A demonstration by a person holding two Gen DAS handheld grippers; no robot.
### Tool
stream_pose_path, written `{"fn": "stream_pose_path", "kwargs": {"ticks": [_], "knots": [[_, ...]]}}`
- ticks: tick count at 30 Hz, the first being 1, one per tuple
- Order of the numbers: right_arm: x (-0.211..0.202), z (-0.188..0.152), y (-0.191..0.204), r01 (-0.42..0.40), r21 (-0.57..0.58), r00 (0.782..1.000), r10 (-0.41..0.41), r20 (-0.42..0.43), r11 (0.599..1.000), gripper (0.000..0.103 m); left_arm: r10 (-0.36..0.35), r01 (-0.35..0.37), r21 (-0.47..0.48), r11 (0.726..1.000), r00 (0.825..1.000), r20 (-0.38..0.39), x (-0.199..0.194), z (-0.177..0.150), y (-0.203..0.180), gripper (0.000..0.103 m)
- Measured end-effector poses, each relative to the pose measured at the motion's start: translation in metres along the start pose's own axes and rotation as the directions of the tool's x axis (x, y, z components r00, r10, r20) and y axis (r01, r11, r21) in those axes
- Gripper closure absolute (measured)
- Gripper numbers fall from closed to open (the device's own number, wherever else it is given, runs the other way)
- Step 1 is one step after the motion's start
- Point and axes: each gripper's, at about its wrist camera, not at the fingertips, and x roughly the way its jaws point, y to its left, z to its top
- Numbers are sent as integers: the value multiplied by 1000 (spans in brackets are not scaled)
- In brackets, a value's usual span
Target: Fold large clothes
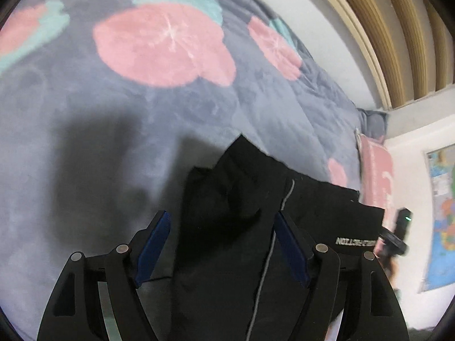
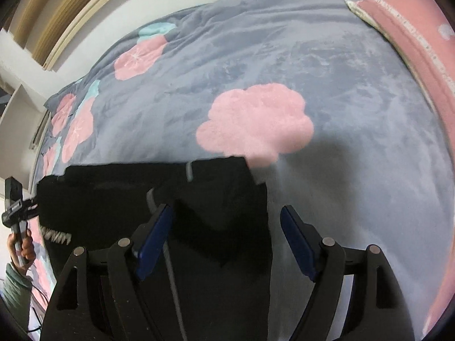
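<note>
A black garment (image 1: 233, 199) with a thin grey stripe and white lettering lies folded on a grey bed blanket (image 1: 85, 113). My left gripper (image 1: 221, 244) is open, its blue pads on either side of the cloth's near fold, holding nothing. In the right wrist view the same black garment (image 2: 159, 187) lies flat with a straight far edge. My right gripper (image 2: 226, 241) is open over the garment's right edge, left pad over the cloth and right pad over the blanket (image 2: 355, 170).
The blanket has pink flower patches (image 2: 253, 122) and teal leaves. A pink pillow (image 2: 412, 45) lies at the far right. A white wall, a wooden frame (image 1: 384, 28) and a wall map (image 1: 440, 213) stand beyond the bed.
</note>
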Motion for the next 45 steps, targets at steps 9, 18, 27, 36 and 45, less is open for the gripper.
{"fn": "stream_pose_path", "kwargs": {"ticks": [9, 18, 27, 36, 45], "knots": [[-4, -11, 30, 137, -103, 989, -131, 64, 985, 80, 68, -75, 57, 996, 992, 102, -1, -5, -17, 85], [-105, 33, 78, 404, -113, 856, -331, 396, 908, 95, -16, -21, 104, 994, 940, 341, -91, 6, -70, 87], [-48, 45, 33, 132, -52, 979, -122, 165, 990, 52, 75, -71, -24, 997, 971, 229, -6, 23, -30, 87], [15, 24, -16, -40, 77, 999, 39, 14, 996, 29, 51, -43, -43, 998, 975, 218, -2, 13, -18, 86], [-45, 32, 44, 161, -45, 966, -148, 210, 986, 88, 56, -65, 17, 998, 941, 335, -59, 14, -55, 86]]}}
